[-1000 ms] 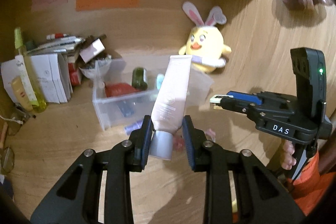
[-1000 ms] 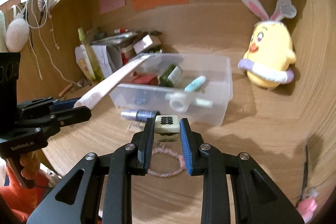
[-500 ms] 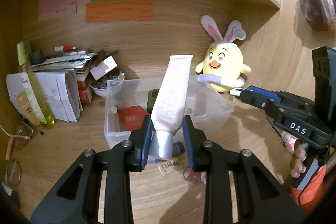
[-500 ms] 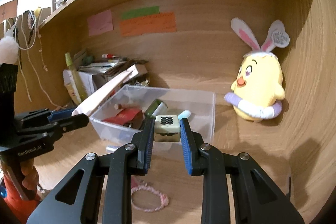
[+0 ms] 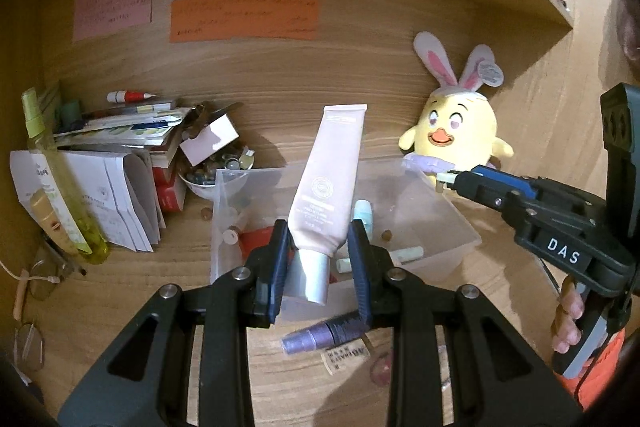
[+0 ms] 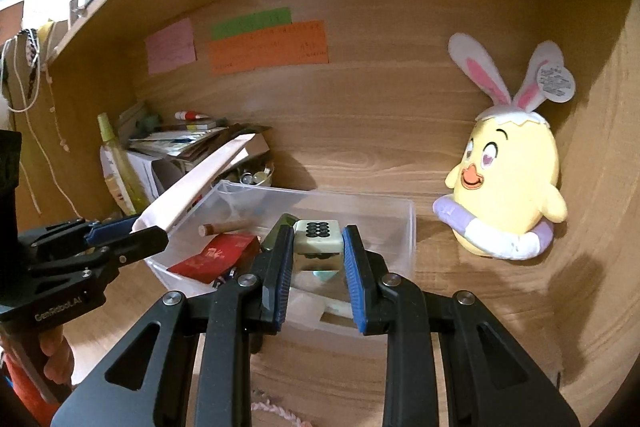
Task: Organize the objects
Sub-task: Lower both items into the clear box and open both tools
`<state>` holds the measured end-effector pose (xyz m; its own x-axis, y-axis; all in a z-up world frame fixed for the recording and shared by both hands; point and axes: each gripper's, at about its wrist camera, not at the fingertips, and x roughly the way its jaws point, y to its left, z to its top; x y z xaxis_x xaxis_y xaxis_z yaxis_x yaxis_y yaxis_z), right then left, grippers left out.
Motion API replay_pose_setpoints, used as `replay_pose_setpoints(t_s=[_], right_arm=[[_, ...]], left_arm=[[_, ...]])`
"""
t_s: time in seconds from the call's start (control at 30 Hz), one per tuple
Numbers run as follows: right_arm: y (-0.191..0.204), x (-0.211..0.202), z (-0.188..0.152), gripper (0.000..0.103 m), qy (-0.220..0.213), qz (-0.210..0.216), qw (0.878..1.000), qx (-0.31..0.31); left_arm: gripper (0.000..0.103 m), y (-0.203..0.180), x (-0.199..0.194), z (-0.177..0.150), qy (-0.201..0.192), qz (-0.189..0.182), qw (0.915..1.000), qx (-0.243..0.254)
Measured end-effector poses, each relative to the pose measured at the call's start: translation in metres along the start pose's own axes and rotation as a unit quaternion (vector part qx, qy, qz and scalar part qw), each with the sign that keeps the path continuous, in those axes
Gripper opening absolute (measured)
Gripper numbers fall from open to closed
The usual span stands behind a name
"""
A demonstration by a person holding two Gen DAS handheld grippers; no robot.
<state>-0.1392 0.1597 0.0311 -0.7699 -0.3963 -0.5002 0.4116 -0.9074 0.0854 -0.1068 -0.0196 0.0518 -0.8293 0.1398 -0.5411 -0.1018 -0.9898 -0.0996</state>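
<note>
Left wrist view: a pale pink tube is clamped near its cap (cap end down) by the left gripper, above the clear bin.
Right wrist view: a dotted tile is pinched between the right gripper pads, over the bin's near edge.

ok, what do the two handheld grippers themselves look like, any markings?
Both are matte black frames with silver pivot bolts and blue ribbed finger pads. The right gripper reads "DAS" in white; the left gripper reads "GenRobot.AI". An orange sleeve shows below the right handle.
</note>
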Motion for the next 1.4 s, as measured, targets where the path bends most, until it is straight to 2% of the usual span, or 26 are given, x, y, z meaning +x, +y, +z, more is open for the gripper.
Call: replay_pose_setpoints(t_s=[0.3, 0.63, 0.87, 1.17, 1.33, 1.4], right_arm=[[0.003, 0.038, -0.001, 0.022, 0.036, -0.006, 0.999, -0.002], [-0.005, 0.075, -0.018, 0.022, 0.083, -0.036, 0.996, -0.010], [-0.006, 0.087, -0.024, 0.022, 0.100, -0.052, 0.993, -0.020], [-0.001, 0.089, -0.028, 0.023, 0.104, -0.057, 0.992, -0.035], [-0.001, 0.087, -0.027, 0.026, 0.104, -0.056, 0.992, -0.033], [-0.001, 0.085, -0.026, 0.030, 0.103, -0.055, 0.993, -0.032]], left_arm=[[0.029, 0.018, 0.031, 0.003, 0.028, 0.022, 0.9992, -0.017], [0.029, 0.035, 0.069, -0.006, 0.073, 0.027, 0.9965, -0.030], [0.029, 0.033, 0.080, -0.011, 0.083, 0.036, 0.9957, -0.021], [0.029, 0.031, 0.076, -0.011, 0.076, 0.037, 0.9962, -0.016], [0.037, 0.027, 0.065, -0.009, 0.064, 0.035, 0.9973, -0.011], [0.046, 0.025, 0.060, -0.008, 0.057, 0.035, 0.9977, -0.009]])
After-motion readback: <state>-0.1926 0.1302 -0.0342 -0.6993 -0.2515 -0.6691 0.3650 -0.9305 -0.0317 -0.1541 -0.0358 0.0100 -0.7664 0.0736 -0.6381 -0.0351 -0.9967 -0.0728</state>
